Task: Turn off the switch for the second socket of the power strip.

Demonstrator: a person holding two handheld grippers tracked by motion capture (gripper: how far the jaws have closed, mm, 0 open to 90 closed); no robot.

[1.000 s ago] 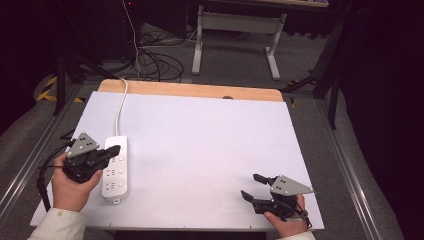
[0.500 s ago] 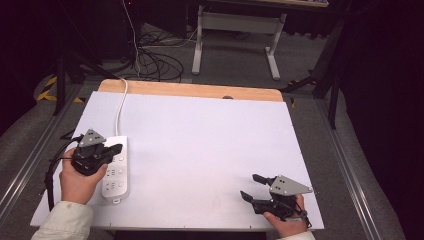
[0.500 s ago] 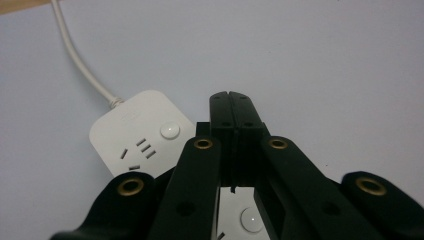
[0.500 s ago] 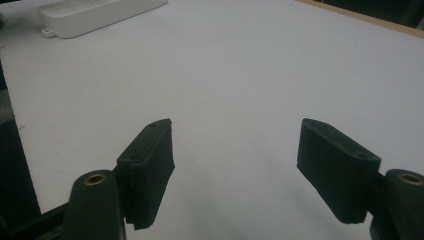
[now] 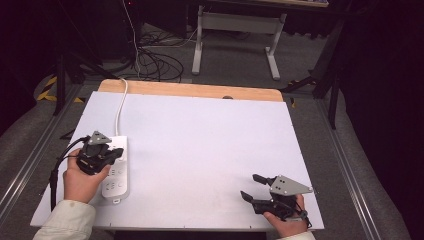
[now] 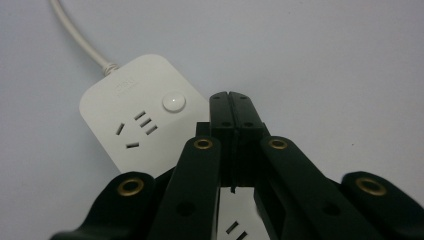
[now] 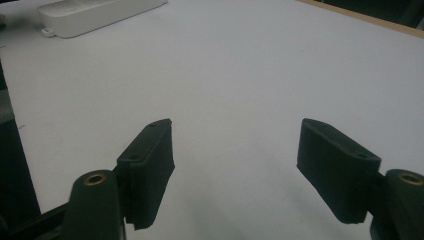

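Near left edge: white plastic power strip (image 5: 116,167) lies flat on the white worktop (image 5: 200,150), its long side running along that edge, its white cord (image 5: 120,107) leading off toward the far left corner.
Strip face: sockets up and a round white button (image 6: 173,102) at the cord end, so both can be reached from above.
Left hand-held gripper (image 5: 116,154): poised over the strip at its cord end, jaws pressed together with nothing between them; in the left gripper view the closed tips (image 6: 231,107) sit just beside the button, slightly to its right.
Why closed: joined jaws make one blunt point, which I judge suits pressing the button better than gripping would.
Step in hand: likely lining up for a press; whether the tips already touch the strip I cannot tell.
Middle of worktop: bare white surface.
Near right corner: right hand-held gripper (image 5: 252,186) rests low by the near edge, jaws wide apart and holding nothing, pointing across toward the strip, well apart from it.
Why there: apparently parked clear of the left hand's work.
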